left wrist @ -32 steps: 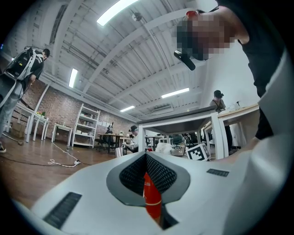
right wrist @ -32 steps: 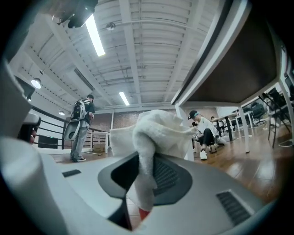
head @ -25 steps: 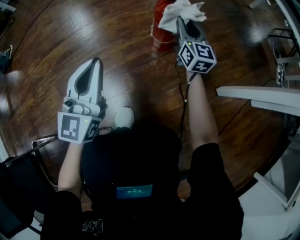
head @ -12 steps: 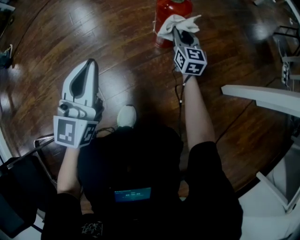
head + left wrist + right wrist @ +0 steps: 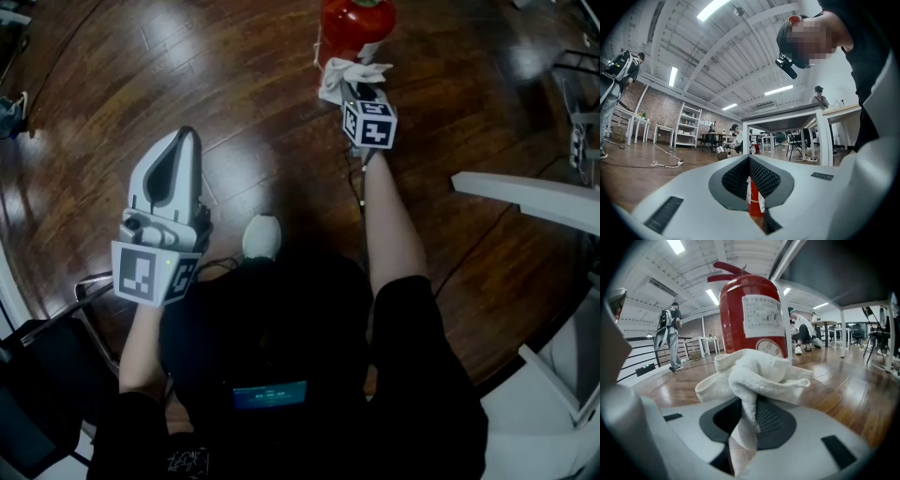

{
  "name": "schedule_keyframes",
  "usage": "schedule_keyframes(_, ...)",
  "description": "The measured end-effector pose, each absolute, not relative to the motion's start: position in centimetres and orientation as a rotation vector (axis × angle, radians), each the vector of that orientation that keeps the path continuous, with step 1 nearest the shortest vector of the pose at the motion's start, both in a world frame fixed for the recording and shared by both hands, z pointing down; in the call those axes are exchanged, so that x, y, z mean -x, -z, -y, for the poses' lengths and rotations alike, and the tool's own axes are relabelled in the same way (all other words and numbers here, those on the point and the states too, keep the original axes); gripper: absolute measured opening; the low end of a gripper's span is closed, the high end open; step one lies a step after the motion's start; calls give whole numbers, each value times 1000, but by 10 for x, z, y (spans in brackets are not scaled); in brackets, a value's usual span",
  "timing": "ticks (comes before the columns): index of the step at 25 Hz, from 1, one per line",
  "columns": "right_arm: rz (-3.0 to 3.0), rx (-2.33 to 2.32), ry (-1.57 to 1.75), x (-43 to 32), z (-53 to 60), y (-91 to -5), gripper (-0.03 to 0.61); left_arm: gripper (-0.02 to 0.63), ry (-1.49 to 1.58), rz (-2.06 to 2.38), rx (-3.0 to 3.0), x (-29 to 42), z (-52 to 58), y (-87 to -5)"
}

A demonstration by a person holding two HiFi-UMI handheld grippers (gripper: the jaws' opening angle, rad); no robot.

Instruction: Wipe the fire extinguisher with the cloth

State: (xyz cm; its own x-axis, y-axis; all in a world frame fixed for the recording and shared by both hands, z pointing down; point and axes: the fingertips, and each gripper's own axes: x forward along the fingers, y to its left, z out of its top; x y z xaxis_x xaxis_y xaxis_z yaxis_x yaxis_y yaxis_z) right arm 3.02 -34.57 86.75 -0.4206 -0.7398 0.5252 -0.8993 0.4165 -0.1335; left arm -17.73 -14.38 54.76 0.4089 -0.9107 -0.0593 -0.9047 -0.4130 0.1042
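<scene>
A red fire extinguisher stands upright on the wooden floor at the top of the head view; it fills the right gripper view with a white label facing me. My right gripper is shut on a crumpled white cloth, and the cloth bunches out in front of the jaws, close against the extinguisher's lower side. My left gripper hangs well to the left over bare floor, jaws together with nothing between them. Through its jaws the extinguisher shows small and far.
Dark wooden floor lies all around. A white table edge juts in at the right, with chair legs beyond it. A black cable runs along the floor under my right arm. Other people and shelving stand far off.
My right gripper with the cloth has moved forward and lower, down along the extinguisher's side. The left gripper has hardly shifted.
</scene>
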Motion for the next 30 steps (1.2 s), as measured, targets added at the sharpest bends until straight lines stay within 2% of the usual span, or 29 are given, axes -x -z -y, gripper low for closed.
schedule_keyframes(12,2336,-1448,-566,-38,337,-844,98,3,159,1684,-2559,179,141,-548)
schedule_keyframes(30,2624,-1586,-315,-82,315,-681,100,3,142,1644,-2620,150,122,-538)
